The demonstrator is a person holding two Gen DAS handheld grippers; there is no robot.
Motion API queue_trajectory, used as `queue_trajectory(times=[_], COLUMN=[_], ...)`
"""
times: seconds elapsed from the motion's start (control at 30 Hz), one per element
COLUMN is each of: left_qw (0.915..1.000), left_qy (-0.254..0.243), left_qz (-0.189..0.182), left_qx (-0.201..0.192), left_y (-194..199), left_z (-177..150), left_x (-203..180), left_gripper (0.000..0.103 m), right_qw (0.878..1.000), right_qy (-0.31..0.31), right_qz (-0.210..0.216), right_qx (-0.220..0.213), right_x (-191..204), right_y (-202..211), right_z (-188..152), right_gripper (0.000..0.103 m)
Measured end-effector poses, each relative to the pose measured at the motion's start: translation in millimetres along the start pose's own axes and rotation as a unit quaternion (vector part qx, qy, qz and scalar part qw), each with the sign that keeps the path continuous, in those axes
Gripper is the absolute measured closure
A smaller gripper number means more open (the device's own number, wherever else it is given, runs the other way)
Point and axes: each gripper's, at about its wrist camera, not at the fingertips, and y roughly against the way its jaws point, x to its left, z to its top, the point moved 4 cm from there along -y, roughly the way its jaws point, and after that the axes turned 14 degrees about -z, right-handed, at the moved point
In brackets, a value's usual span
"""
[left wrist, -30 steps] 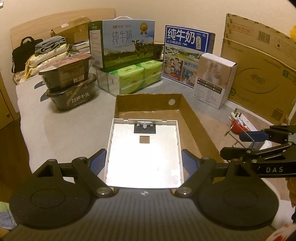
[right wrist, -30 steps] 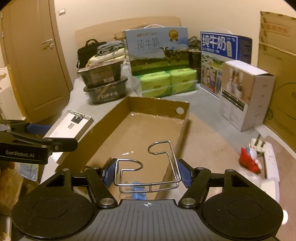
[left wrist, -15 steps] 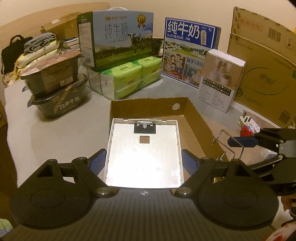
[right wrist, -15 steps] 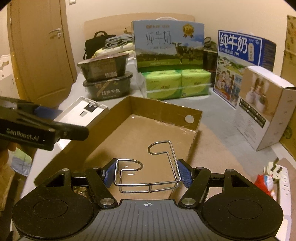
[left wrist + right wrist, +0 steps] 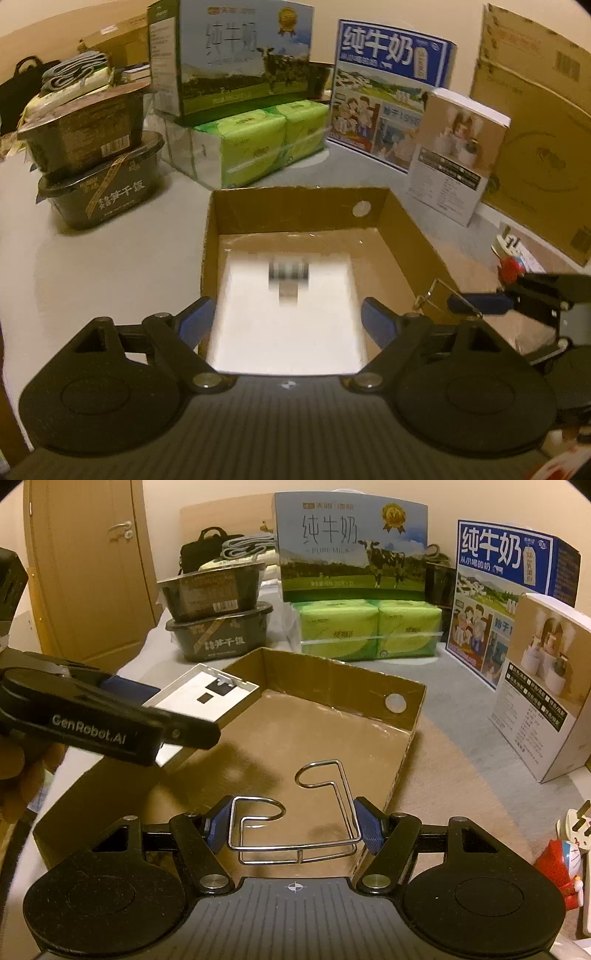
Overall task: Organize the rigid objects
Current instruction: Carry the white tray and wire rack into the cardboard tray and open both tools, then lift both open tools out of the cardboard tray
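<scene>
My left gripper [image 5: 288, 321] is shut on a flat white square panel [image 5: 288, 314] with a dark tab, blurred here, held over the near left part of the open cardboard box [image 5: 295, 199]. In the right wrist view the panel [image 5: 199, 698] sits above the box's left wall [image 5: 332, 672]. My right gripper [image 5: 293, 825] is shut on a bent wire rack [image 5: 295, 823], held over the box's near right wall. The rack's tip [image 5: 432, 291] shows in the left wrist view.
Behind the box stand two stacked black food tubs [image 5: 99, 162], green tissue packs [image 5: 255, 147], two milk cartons [image 5: 240, 51] and a white product box [image 5: 458, 155]. A large cardboard sheet [image 5: 535, 129], a power strip and a red toy [image 5: 561, 864] lie right. A door [image 5: 92, 572] stands left.
Both grippers have moved forward toward the box. The white panel now hangs over the box's inside; the wire rack has come closer over the right wall.
</scene>
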Motion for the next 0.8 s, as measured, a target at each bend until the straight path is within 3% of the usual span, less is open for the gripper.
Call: queue_trajectory(times=[0.47, 0.6, 0.8], left_qw=[0.9998, 0.9998, 0.9997], left_qy=[-0.004, 0.000, 0.008], left_qz=[0.018, 0.019, 0.016], left_qx=[-0.009, -0.011, -0.016], left_y=[20.2, 28.1, 44.7], left_z=[-2.2, -7.3, -19.0], left_x=[-0.4, -3.6, -15.9], left_gripper=[0.015, 0.015, 0.015], right_qw=[1.000, 1.000, 1.000], right_qy=[0.005, 0.013, -0.001], right_qz=[0.002, 0.000, -0.006], right_qx=[-0.016, -0.025, -0.030], right_x=[7.7, 9.7, 3.9], right_y=[5.9, 13.5, 39.0], right_z=[-0.6, -1.0, -8.0], right_gripper=[0.034, 0.022, 0.022])
